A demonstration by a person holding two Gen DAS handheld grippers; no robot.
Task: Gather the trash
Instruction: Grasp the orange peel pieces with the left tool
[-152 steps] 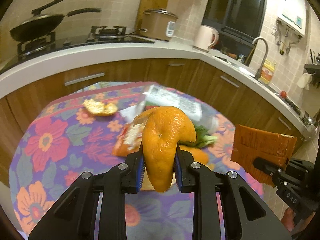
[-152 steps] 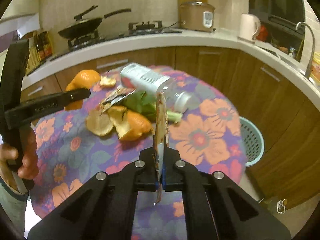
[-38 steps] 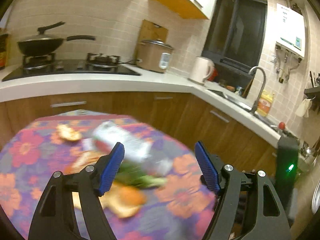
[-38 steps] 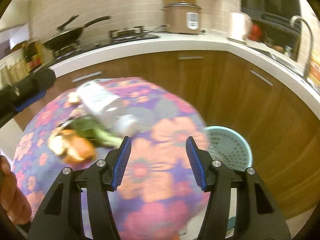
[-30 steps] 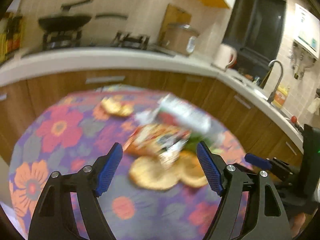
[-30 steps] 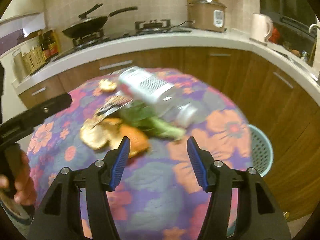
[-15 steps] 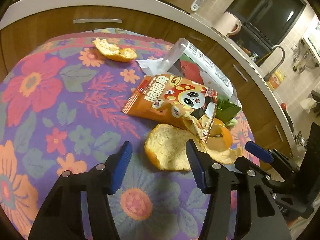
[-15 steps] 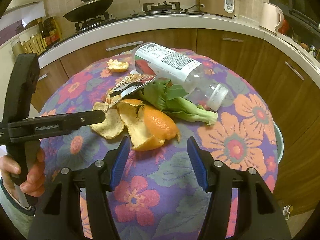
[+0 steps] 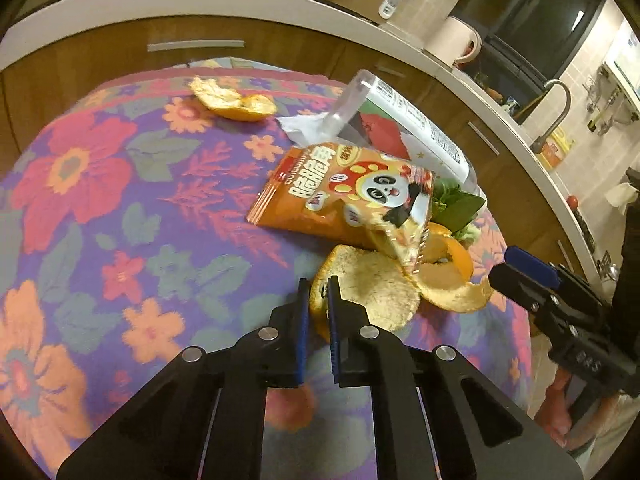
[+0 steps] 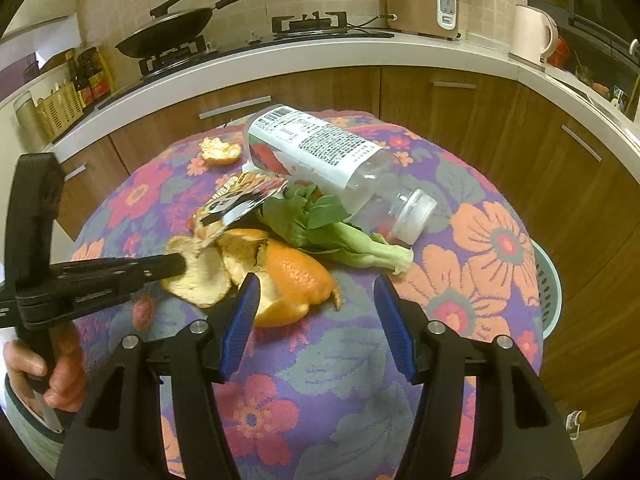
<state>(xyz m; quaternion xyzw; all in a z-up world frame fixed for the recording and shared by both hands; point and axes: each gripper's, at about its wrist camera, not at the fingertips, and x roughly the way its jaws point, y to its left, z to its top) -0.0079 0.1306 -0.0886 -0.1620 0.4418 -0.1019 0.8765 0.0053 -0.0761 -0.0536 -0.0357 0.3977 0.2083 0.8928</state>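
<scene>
one orange peel [image 9: 372, 292] between left claw [image 9: 319, 300] pads

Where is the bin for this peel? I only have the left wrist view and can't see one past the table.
Observer: A pale green basket stands on the floor just beyond the table's edge, at the right of the right wrist view.
Operator: Is the other gripper free to help?
Observer: Yes. The right gripper has its jaws open with nothing between them, over the flowered tablecloth.
Operator: Which way does the bottle's cap face?
Observer: The plastic bottle lies on its side, next to the bok choy. Its white cap points toward the basket side of the table.
</scene>
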